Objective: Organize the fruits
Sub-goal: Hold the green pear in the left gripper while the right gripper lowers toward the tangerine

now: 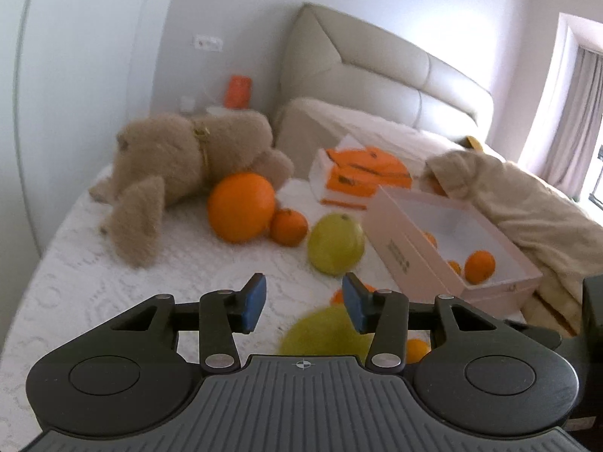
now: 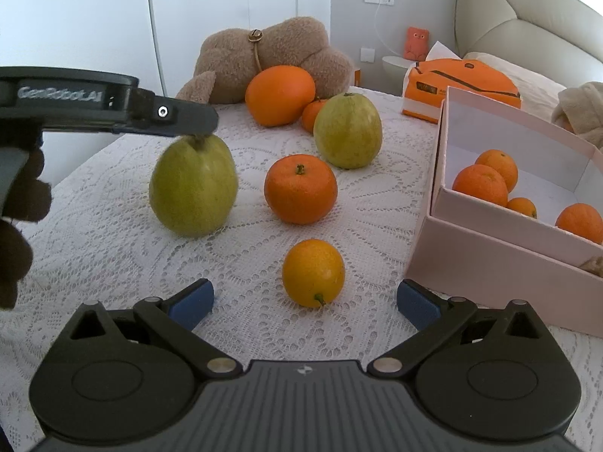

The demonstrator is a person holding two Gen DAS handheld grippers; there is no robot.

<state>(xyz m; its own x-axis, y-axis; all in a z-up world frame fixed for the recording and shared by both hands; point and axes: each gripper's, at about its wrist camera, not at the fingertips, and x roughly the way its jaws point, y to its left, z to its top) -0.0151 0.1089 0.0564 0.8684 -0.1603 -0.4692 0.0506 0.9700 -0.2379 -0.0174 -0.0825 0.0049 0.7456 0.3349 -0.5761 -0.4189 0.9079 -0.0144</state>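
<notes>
Just below hand-held gripper (image 1: 304, 307): pear (image 1: 324, 333)

A white lace bedspread (image 2: 113, 248) with a floral openwork pattern carries two yellow-green guavas (image 2: 193, 187), deep orange citrus (image 2: 300, 189) and a yellower one (image 2: 313, 273). Beside them stands a pale pink cardboard box (image 2: 490, 260), white inside.

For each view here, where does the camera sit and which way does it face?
Left wrist: on left tool, looking across the bed to the headboard; its fingers show.
Right wrist: on right tool, looking at the plush toy; its fingers, the left tool, a hand show.
Shared: plush toy, pink box, large orange.
</notes>
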